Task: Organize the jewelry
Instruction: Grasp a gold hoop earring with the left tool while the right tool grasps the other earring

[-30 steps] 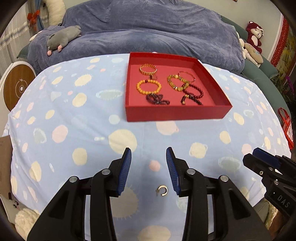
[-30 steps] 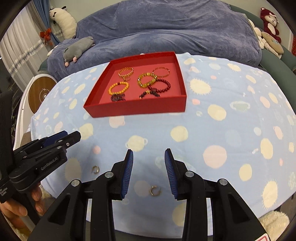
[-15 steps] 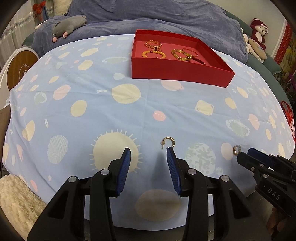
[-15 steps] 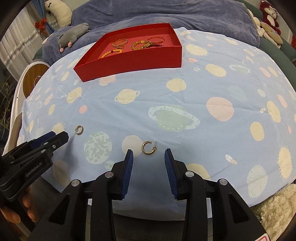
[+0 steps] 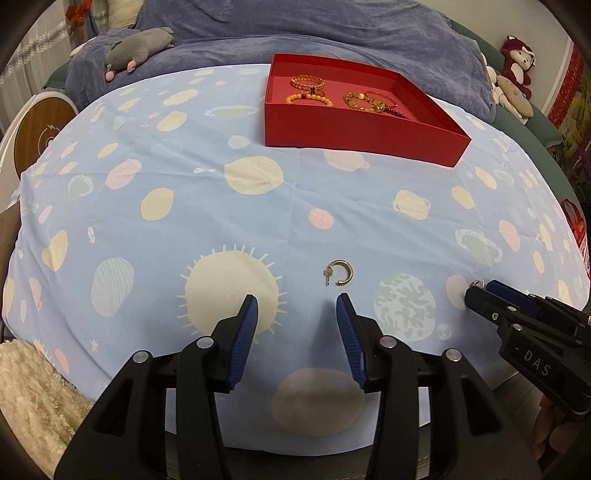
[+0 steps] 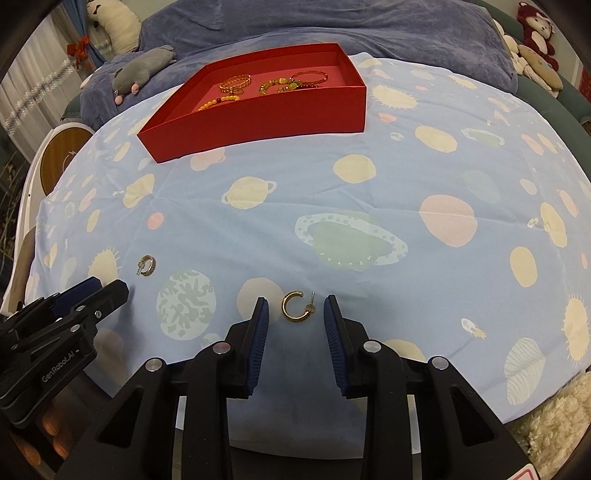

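apparently earring [image 6: 296, 305] gap faces right

Cloth: pale blue planet-print tablecloth [image 5: 184, 177] covering the table.
Beyond the far edge: blue blanket [image 5: 295, 22]; grey plush [image 5: 138, 46], possibly a mouse.
Far right: maroon teddy [image 5: 519, 61].

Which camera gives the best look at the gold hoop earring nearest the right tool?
Right wrist: the gold hoop earring lies unobstructed just ahead of the open right tool. Left wrist shows only a sliver behind that tool's tips.
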`<state>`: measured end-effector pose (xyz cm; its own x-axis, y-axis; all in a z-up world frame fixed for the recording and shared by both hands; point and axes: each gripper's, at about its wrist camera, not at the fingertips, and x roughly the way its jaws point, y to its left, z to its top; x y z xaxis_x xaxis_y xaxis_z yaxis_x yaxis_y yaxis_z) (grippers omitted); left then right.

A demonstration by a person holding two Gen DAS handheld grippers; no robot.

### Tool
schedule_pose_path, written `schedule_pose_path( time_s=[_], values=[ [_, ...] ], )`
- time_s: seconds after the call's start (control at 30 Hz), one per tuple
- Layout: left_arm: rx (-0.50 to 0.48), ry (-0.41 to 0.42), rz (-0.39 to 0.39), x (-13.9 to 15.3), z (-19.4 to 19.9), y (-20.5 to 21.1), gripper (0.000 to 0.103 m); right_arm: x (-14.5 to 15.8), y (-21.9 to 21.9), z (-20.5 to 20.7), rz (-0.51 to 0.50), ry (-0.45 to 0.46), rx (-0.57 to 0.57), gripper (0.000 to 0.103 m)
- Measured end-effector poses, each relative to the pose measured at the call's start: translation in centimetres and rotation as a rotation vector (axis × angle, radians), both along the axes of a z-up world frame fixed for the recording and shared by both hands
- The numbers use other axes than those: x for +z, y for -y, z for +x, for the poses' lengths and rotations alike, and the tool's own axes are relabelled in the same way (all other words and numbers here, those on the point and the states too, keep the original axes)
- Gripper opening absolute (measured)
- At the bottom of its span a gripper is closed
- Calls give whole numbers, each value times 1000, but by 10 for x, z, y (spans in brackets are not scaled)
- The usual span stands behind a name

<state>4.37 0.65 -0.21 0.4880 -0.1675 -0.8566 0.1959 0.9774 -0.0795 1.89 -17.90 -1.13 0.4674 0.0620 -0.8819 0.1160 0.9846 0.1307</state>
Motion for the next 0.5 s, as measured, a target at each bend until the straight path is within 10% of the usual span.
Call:
schedule_pose_path(
  time_s=[0.5],
  values=[
    [-13, 10, -11, -2, 9, 13, 46, 0, 3, -11, 6, -5, -13, 18]
  ],
)
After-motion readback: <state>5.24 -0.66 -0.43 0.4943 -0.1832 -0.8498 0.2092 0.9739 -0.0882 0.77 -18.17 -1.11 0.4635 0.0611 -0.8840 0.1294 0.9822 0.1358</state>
